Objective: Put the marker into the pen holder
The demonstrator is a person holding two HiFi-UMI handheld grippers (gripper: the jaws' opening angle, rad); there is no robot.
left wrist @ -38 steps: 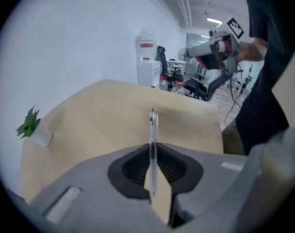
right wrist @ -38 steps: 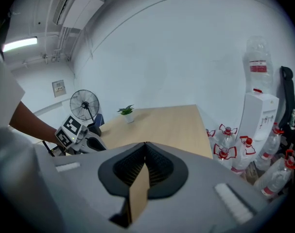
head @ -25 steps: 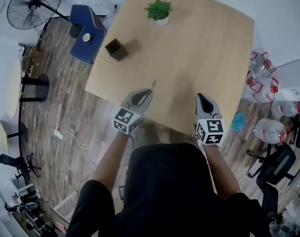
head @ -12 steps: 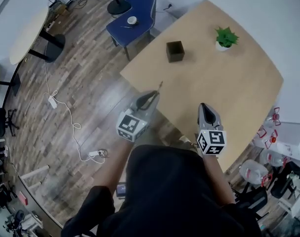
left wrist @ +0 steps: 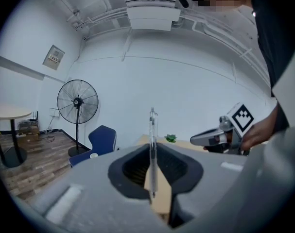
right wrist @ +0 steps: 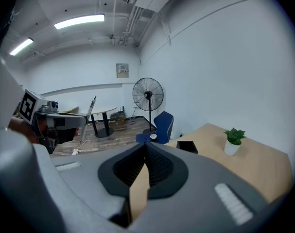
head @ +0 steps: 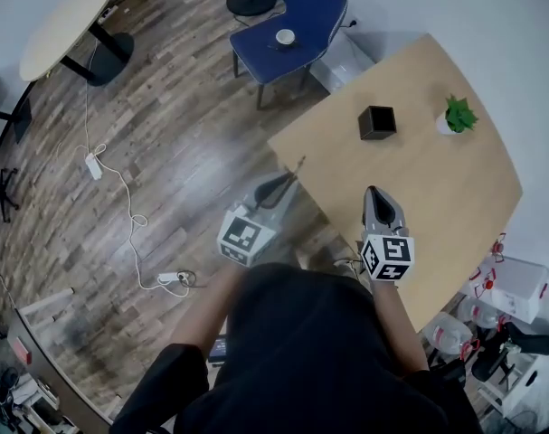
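Observation:
A thin clear marker (left wrist: 152, 130) stands upright between the pads of my left gripper (left wrist: 152, 152), which is shut on it. In the head view the left gripper (head: 286, 182) hangs just off the table's left edge, with the marker (head: 298, 165) poking out ahead. The black square pen holder (head: 377, 122) stands on the wooden table (head: 437, 188), well ahead and to the right of the marker. My right gripper (head: 372, 193) hovers over the table's near part, shut with nothing in it (right wrist: 145, 147). The pen holder (right wrist: 187, 146) shows ahead of it.
A small potted plant (head: 457, 116) stands to the right of the pen holder. A blue chair (head: 288, 34) with a cup on it stands off the table's far left corner. A standing fan (left wrist: 78, 103) is beyond it. Cables (head: 120, 197) lie on the wooden floor.
The head view has swung left, so the table now lies at the right and more floor shows. The left gripper, still holding the marker, now shows off the table's left edge.

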